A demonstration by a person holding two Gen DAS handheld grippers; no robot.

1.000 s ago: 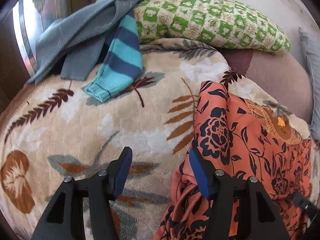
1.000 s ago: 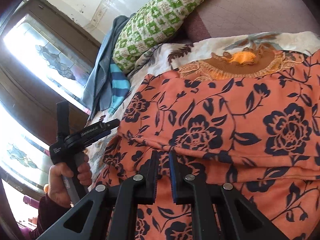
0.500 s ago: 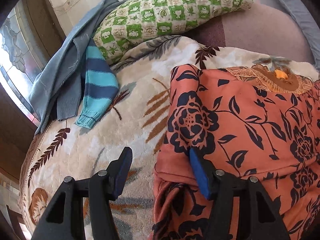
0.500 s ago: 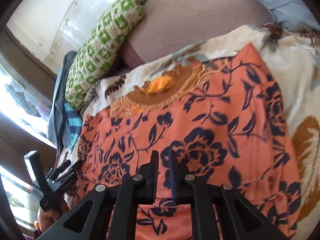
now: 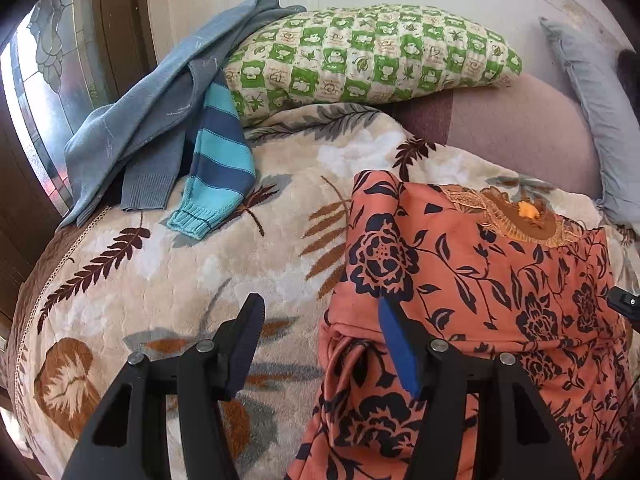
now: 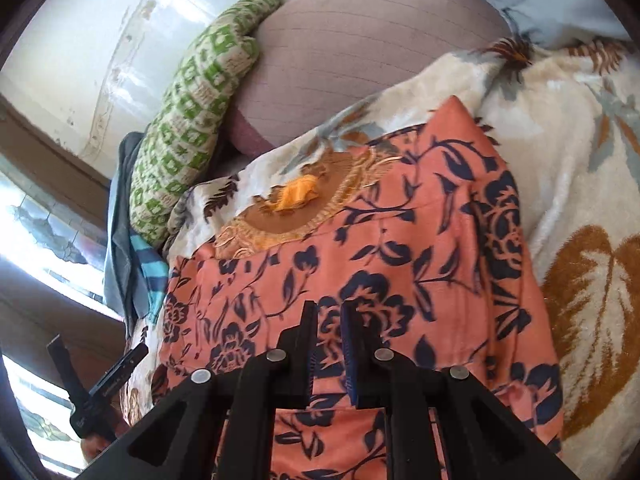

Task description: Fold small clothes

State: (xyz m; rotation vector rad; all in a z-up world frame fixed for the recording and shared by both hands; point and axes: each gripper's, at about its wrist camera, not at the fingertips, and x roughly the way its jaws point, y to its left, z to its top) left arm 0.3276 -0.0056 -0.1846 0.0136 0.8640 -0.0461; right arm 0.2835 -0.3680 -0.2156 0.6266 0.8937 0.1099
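Jaws of the left gripper (image 5: pixel 320 340) stand apart and hold nothing, as a second ago, one finger over the blanket (image 5: pixel 168 280), the blue-padded one at the left edge of the orange flowered garment (image 5: pixel 480 280). Since then more of the garment has come into this view, spread flat, collar (image 5: pixel 516 216) toward the pillow (image 5: pixel 372 56). Striped sleeve (image 5: pixel 216 172) and grey sweater (image 5: pixel 148 120) lie unfolded, well apart to the left.

From the right wrist: jaws of the right gripper (image 6: pixel 330 344) nearly closed, lately opened a touch, hovering over the garment with no cloth seen pinched. Garment now smoother than a second ago; probably a fold just laid and let go. Long axis runs from collar (image 6: pixel 296 200) toward the camera.
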